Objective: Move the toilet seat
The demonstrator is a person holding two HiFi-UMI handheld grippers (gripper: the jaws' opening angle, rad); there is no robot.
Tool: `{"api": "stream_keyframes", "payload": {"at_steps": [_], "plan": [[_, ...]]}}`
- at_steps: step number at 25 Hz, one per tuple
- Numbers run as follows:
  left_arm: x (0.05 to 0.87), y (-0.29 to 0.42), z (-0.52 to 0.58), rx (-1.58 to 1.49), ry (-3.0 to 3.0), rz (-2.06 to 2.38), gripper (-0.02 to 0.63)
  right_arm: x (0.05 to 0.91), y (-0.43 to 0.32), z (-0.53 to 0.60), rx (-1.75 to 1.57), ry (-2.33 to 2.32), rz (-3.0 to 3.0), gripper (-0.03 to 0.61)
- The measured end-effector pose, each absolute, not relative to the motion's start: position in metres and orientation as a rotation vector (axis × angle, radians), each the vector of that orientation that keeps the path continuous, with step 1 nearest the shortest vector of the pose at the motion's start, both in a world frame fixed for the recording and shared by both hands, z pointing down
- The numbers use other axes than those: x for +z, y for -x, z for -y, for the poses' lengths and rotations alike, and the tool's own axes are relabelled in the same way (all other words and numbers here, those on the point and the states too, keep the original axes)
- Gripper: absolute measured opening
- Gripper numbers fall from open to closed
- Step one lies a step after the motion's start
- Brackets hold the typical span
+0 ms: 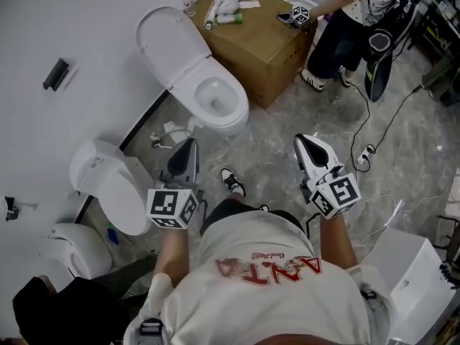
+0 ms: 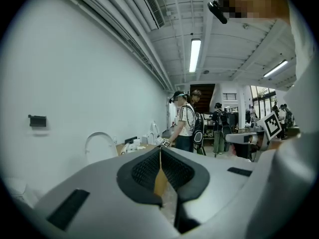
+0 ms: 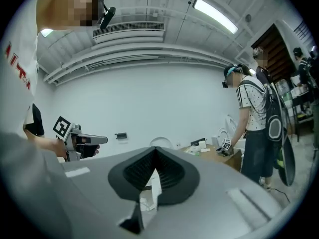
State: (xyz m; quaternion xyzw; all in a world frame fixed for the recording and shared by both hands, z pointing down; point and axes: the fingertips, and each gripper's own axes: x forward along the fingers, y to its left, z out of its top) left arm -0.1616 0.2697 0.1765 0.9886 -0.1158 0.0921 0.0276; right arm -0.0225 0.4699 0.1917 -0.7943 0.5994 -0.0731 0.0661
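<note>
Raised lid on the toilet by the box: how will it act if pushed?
The lid looks like rigid plastic: probably stiff. Hinged at the bowl, it likely swings down, not slides. Glossy, so maybe slippery.

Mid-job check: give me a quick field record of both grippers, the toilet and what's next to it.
left gripper: shut, empty, short of the toilet
right gripper: shut, empty, short of the toilet
toilet: ahead of both grippers, lid up
box: beside the toilet, small items on top
person: standing at the box's far side
contact with toilet: none
</note>
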Motion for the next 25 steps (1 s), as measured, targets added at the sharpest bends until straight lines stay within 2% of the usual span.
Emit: {"api": "stream_keyframes", "payload": {"at_steps": [10,25], "plan": [[0.183,0.126,-0.235,0.255,-3.005,0.355,0.015,0.185,-0.015,-0.423,-0.225,2.413,-1.918,0.002],[0.219,0.156,-0.043,0.24,-2.827,0.665,0.015,0.208,-0.02,-0.187,-0.387,2.256,-2.28,0.002]]}}
